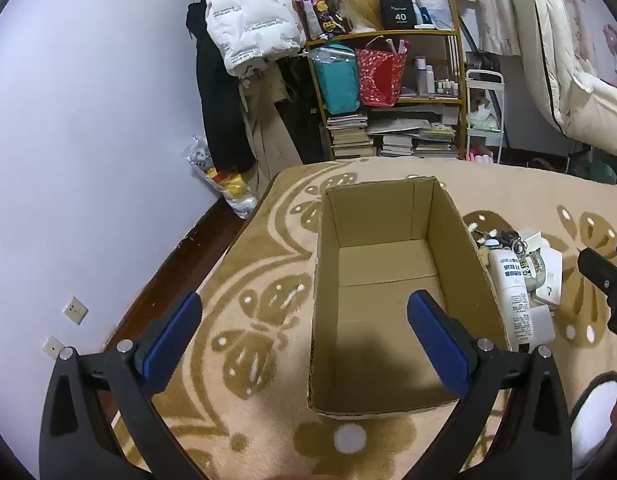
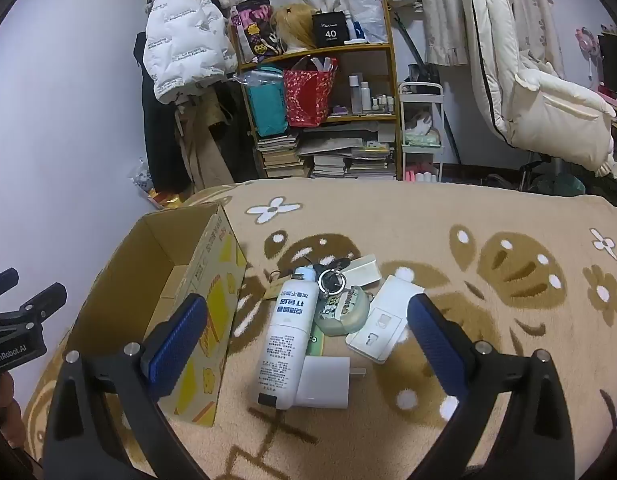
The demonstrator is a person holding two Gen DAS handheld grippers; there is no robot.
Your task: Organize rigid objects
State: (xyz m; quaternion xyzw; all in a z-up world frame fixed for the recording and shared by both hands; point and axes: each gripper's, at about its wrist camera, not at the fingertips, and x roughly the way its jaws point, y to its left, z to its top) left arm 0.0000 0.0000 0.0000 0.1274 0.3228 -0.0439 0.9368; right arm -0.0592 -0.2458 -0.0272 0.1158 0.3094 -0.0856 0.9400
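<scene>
So nothing's packed yet: cardboard box [image 1: 392, 292] sits empty on the patterned blanket [image 2: 488, 216], w/ the pile of rigid bits just beside its right wall. Both grippers hang above, fingers spread wide, gripping nothing; left gripper [image 1: 304, 336] is over the box's near-left rim, right gripper [image 2: 308, 336] is over the pile. Best first pick looks like the white spray bottle [image 2: 288, 332]: lying flat, long axis running away from the camera, so close across its narrow body near the middle, not the cap end. White charger plug [image 2: 328, 382] touches the bottle's near end and may drag along. Green pouch [image 2: 342, 312], key ring [image 2: 331, 281] and flat white box [image 2: 378, 326] crowd its right side, so come straight down. Box wall is close on the left; lift clear before swinging over.
</scene>
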